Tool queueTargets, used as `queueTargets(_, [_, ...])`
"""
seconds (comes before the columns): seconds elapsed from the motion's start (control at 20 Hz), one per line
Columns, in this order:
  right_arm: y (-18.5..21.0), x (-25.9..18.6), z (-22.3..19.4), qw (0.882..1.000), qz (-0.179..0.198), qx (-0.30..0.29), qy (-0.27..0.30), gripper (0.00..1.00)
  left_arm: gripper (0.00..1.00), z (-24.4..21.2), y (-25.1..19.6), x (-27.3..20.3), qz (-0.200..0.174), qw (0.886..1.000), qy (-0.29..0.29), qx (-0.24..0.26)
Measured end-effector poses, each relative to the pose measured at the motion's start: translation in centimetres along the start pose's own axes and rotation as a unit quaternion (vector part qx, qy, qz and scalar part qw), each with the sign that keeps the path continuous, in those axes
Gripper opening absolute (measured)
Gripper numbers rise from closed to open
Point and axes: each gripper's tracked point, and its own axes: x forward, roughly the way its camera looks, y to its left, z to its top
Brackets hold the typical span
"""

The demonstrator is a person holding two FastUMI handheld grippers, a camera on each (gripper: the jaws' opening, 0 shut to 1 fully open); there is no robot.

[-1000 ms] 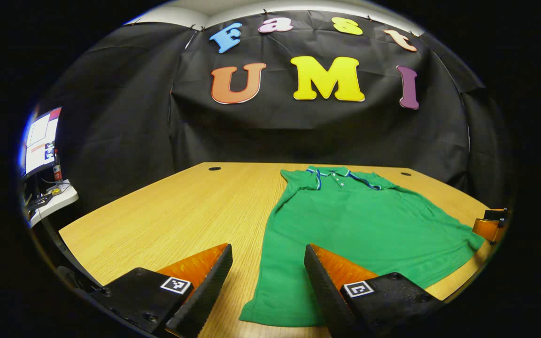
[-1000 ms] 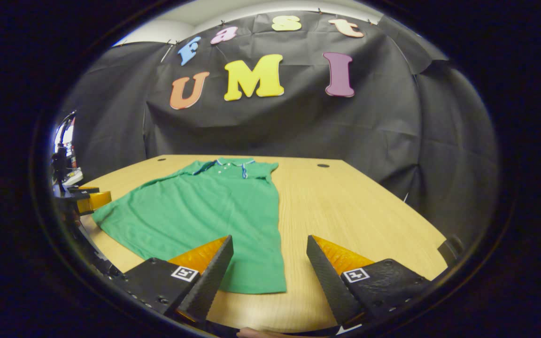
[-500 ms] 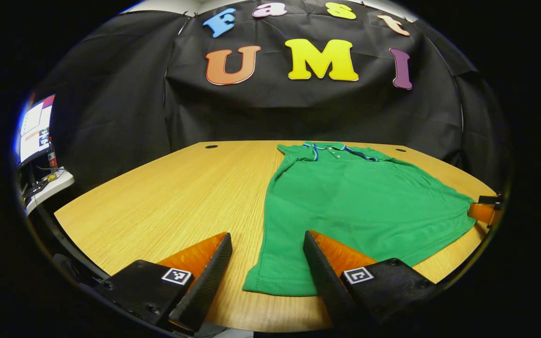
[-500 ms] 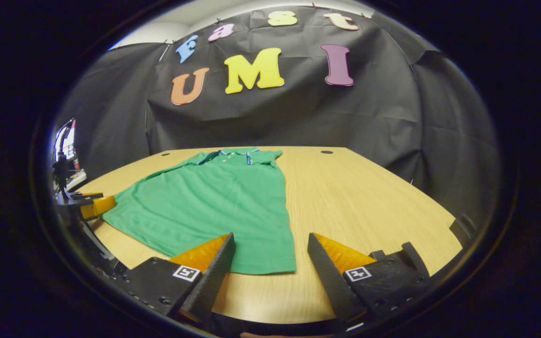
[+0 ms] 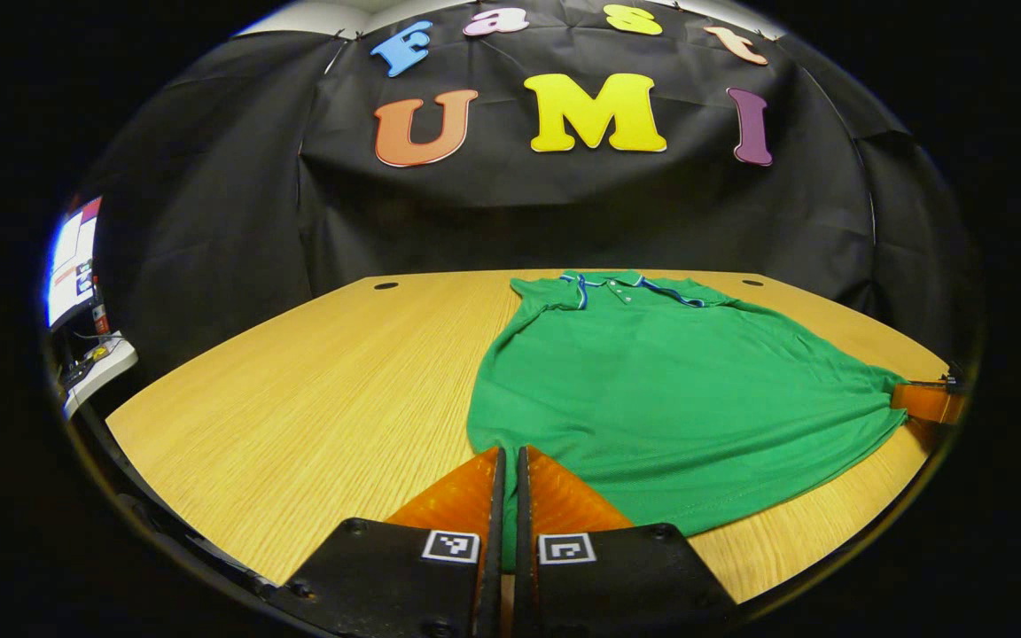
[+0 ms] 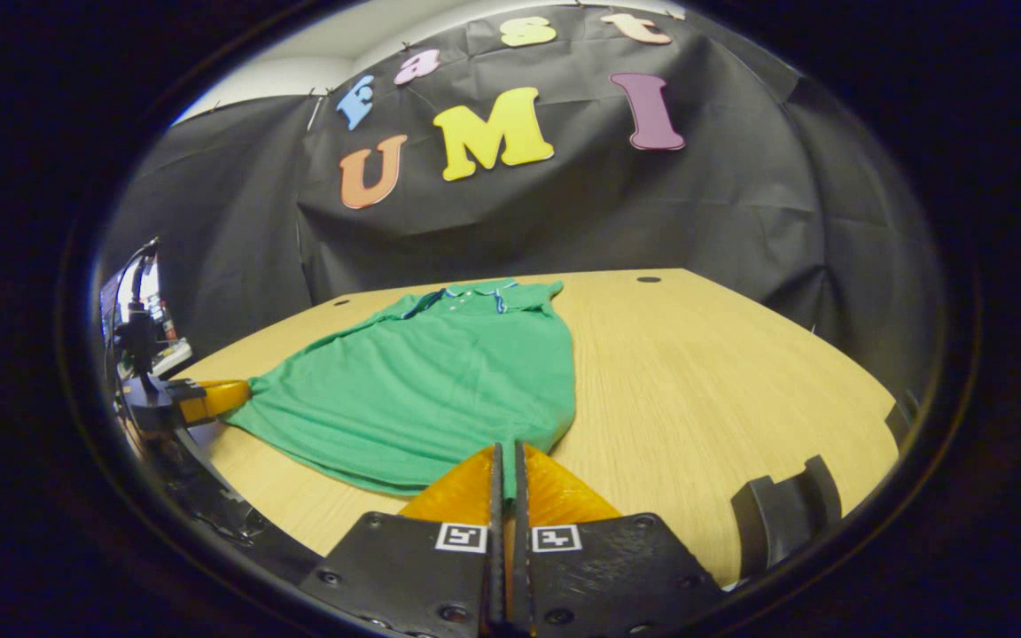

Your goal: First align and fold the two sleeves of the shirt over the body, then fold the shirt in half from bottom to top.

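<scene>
A green polo shirt lies flat on the wooden table, its collar at the far end and its hem toward me. My left gripper is shut on the near left hem corner. In the right gripper view my right gripper is shut on the other hem corner of the shirt. Each gripper also appears at the far hem corner in the other's view: the right gripper and the left gripper. The cloth bunches slightly at both pinches.
A lit monitor and a small white shelf stand off the table's left side. Cable holes mark the table's back corners. A black bracket sits at the table's near right edge. Black cloth walls close the back.
Both grippers were open astride the hem corners and have shut on them. The hem corners have drawn in and puckered between the fingers.
</scene>
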Motion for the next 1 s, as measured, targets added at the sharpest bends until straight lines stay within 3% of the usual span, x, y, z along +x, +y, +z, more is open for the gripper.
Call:
queueTargets(0.15, [-0.3,-0.5,1.5,1.0,-0.008,-0.009,-0.015,0.0,0.1,0.6,-0.3,-0.2,-0.006,1.0,0.003,-0.012])
queueTargets(0.55, [0.0,-1.4,8.6,0.995,-0.014,-0.049,-0.087,0.0,0.1,7.6,-0.3,-0.4,0.005,0.998,-0.062,0.011])
queueTargets(1.0, [-1.3,4.3,17.9,0.99,-0.025,-0.074,-0.114,0.0,0.1,14.3,-0.4,6.0,0.009,0.996,-0.082,0.015])
